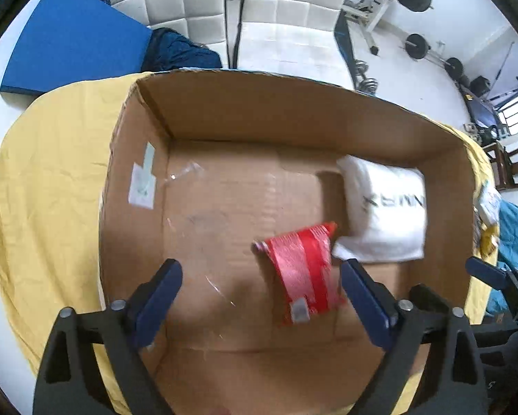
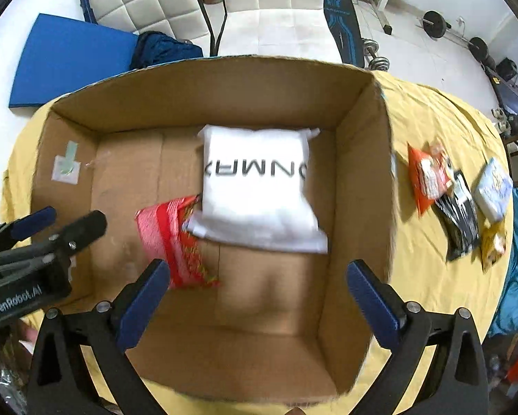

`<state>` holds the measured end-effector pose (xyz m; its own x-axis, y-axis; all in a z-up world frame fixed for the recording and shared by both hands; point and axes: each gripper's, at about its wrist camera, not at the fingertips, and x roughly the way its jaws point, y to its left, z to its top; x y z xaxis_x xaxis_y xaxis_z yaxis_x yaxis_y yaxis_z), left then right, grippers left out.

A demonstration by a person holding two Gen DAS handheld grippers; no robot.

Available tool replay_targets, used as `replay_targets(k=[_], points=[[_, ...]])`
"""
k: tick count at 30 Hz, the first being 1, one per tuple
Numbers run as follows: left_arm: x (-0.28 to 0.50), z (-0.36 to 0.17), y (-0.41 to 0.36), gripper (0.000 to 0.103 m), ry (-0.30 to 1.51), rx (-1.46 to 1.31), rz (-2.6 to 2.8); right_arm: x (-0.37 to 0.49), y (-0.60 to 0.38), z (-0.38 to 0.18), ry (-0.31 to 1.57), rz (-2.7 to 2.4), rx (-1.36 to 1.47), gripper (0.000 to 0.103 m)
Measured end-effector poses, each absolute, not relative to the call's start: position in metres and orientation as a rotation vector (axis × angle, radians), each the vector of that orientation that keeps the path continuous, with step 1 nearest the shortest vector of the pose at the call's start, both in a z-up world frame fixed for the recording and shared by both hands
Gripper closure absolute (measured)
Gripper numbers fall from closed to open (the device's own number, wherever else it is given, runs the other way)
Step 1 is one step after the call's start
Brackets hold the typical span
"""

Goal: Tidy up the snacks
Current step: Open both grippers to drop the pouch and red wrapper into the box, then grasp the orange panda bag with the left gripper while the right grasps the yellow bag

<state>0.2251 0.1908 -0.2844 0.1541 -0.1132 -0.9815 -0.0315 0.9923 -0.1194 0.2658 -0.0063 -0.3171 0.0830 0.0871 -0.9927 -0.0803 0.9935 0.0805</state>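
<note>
An open cardboard box stands on a yellow cloth. Inside lie a white packet with black letters and a red snack packet, its edge tucked under the white one. My left gripper hangs open above the box floor, the red packet between its fingers but not touched. My right gripper is open over the box, with nothing in it. The left gripper shows at the left edge of the right wrist view.
Several snack packets lie on the yellow cloth right of the box: an orange one, a black one, a pale blue one and a yellow one. White padded chairs, a blue mat and gym weights stand beyond.
</note>
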Motion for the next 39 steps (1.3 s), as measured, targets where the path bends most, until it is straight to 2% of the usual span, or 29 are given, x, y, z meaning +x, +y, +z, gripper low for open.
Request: replay_targets(k=[3, 13, 26, 34, 39], points=[[0.212, -0.274, 0.184, 0.001, 1.361, -0.088, -0.063, 0.245, -0.007, -0.308, 1.458, 0.125, 0.007, 0.000], [0.186, -0.239, 0.162, 0.001, 1.287, -0.100, -0.072, 0.185, -0.026, -0.270, 1.393, 0.117, 0.031, 0.000], [0.147, -0.192, 0.133, 0.001, 1.220, -0.060, 0.010, 0.154, -0.066, -0.238, 1.332, 0.203, 0.116, 0.000], [0.164, -0.161, 0.037, 0.001, 1.193, -0.087, -0.069, 0.161, -0.181, -0.214, 1.298, 0.155, 0.182, 0.000], [0.198, -0.178, -0.061, 0.001, 1.230, 0.032, -0.165, 0.185, -0.300, -0.226, 1.312, -0.028, 0.176, 0.000]])
